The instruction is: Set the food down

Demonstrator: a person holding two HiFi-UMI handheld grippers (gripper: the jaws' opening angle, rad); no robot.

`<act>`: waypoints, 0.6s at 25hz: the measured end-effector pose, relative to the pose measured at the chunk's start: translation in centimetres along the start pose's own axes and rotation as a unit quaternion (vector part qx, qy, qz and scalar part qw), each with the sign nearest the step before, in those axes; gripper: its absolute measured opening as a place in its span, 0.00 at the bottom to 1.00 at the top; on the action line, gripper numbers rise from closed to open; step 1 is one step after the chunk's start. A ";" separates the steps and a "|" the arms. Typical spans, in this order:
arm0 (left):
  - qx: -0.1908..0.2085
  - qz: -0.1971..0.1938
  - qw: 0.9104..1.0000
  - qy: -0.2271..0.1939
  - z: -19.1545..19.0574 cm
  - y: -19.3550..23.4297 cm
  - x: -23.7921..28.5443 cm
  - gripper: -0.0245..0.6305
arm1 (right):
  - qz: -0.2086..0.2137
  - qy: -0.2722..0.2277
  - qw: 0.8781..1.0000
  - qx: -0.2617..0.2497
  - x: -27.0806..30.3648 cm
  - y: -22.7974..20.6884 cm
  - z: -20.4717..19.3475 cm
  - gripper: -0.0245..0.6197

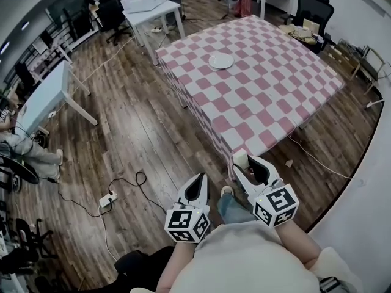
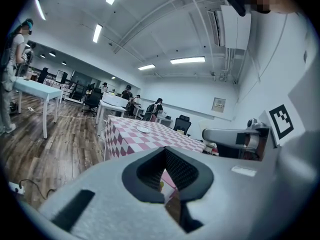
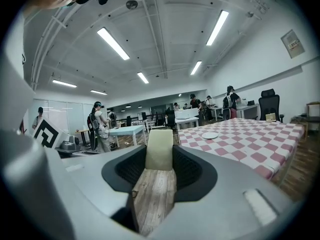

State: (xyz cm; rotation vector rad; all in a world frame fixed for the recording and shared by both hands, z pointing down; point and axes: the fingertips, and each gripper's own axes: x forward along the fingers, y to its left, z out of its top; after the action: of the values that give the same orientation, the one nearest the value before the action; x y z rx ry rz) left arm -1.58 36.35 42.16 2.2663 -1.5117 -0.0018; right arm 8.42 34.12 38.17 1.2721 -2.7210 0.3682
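Note:
A pale cream block of food sits between the jaws of my right gripper, which is shut on it. In the head view the food pokes out ahead of the right gripper, held over the wood floor just short of the near corner of the pink-and-white checkered table. A white plate lies on the far part of that table and also shows as a small plate in the right gripper view. My left gripper hangs beside the right one, shut with nothing in it.
White desks and black office chairs stand beyond the table. A power strip with cables lies on the wood floor to my left. A seated person is at the far left, and a white wall runs along the right.

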 end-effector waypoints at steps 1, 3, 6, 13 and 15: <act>0.001 0.000 1.000 0.000 0.3 0.3 0.6 0.05 | 0.001 0.000 1.000 0.000 0.6 -0.3 0.2 0.30; 0.002 0.001 1.000 -0.001 1.0 0.9 1.7 0.05 | 0.003 0.000 1.000 0.000 1.8 -1.0 0.7 0.30; 0.004 -0.001 1.000 0.001 1.8 1.8 3.4 0.05 | 0.004 0.000 1.000 -0.001 3.7 -2.0 1.3 0.30; 0.012 -0.002 1.000 0.004 3.7 4.0 7.5 0.05 | 0.005 -0.006 1.000 0.001 8.2 -4.6 2.9 0.30; 0.017 -0.003 1.000 0.005 4.5 4.5 8.6 0.05 | 0.006 -0.009 1.000 0.000 9.3 -5.3 3.5 0.30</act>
State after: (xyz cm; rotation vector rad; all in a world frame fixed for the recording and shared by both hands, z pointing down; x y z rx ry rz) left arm -3.02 25.73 41.51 2.2934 -1.5113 0.0321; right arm 6.55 23.03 37.58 1.2649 -2.7458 0.3596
